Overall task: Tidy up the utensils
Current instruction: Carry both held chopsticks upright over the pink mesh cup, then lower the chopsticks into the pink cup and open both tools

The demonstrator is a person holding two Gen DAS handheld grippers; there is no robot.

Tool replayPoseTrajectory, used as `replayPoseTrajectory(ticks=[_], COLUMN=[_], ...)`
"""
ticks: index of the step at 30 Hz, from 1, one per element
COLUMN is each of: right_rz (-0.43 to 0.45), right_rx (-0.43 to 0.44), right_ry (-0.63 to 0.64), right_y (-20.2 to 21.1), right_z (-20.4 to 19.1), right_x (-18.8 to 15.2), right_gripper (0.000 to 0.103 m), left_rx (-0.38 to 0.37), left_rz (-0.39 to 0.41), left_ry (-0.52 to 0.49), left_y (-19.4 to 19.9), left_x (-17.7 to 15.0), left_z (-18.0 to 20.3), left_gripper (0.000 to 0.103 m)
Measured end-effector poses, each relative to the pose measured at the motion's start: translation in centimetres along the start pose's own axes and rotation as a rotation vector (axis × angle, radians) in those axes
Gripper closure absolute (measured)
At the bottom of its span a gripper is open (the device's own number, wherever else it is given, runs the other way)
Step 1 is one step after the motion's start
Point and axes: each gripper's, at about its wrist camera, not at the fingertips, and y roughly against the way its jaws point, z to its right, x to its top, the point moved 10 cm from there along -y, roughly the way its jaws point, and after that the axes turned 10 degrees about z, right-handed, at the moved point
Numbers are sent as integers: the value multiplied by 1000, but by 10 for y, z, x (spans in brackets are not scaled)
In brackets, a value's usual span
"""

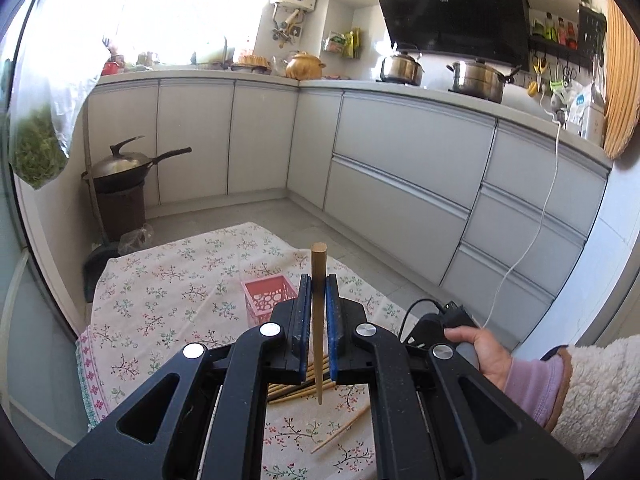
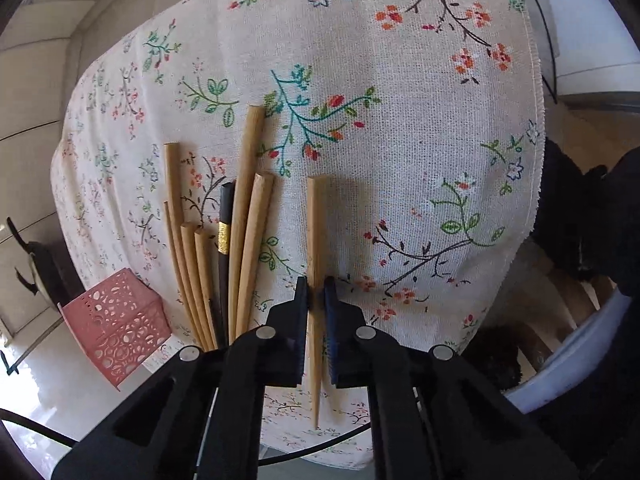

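Two views split the scene. Left wrist view alone showed the kitchen: grey cabinets (image 1: 400, 152) along the far wall, black range hood (image 1: 452, 4), steel pots (image 1: 476, 78) on the counter, a wok (image 1: 124, 162) on a dark stand far left. Floral tablecloth (image 1: 168, 292) covered a low table; right wrist view showed the same cloth (image 2: 400, 120) close up, from above. Pink perforated basket (image 1: 266, 294) stood on the cloth just beyond the left gripper; in the right wrist view it sat at the near left edge (image 2: 116, 320). A person's hand (image 1: 486, 354) in a fleece sleeve held the other gripper's handle, seen only from the left wrist.

Left gripper (image 1: 319, 308) was clenched on one wooden chopstick (image 1: 319, 276), lifted off the table, blunt end pointing up and away. Right gripper (image 2: 318, 308) was clamped on a second wooden chopstick (image 2: 316, 232) lying on the cloth, apart from the rest. Loose chopstick bundle (image 2: 244, 208) lay just left of it, one black chopstick (image 2: 225, 216) with a gold band among them. A lone chopstick (image 1: 340, 430) lay near, only in the left wrist view.
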Motion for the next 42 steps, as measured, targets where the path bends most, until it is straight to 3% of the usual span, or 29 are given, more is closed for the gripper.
replayPoseTrajectory(ticks=[5, 8, 14, 17, 26, 32, 37, 40, 42], right_rz=[36, 99, 266, 334, 537, 659, 692, 682, 673], right_rx=[81, 123, 254, 322, 580, 703, 752, 760, 763], right_ry=[148, 309, 664, 768, 864, 956, 987, 987, 986], right_y=[16, 39, 114, 150, 249, 284, 282, 267, 255], right_z=[-2, -9, -33, -48, -133, -195, -229, -241, -248], right_x=[-1, -3, -23, -35, -37, -43, -50, -50, -49], right_gripper=[95, 95, 95, 95, 95, 95, 95, 95, 95], left_rx=[21, 31, 61, 82, 220, 296, 340, 366, 341], left_rz=[29, 29, 17, 40, 154, 207, 169, 101, 48], left_ry=[51, 83, 179, 259, 352, 378, 374, 357, 390], left_y=[4, 4, -3, -5, -29, -63, -99, -120, -134], left_x=[7, 7, 4, 11, 63, 90, 82, 58, 41], left_z=[-10, -13, -24, -35, -71, -95, -111, -119, -123], left_gripper=[96, 96, 96, 96, 96, 96, 96, 95, 90])
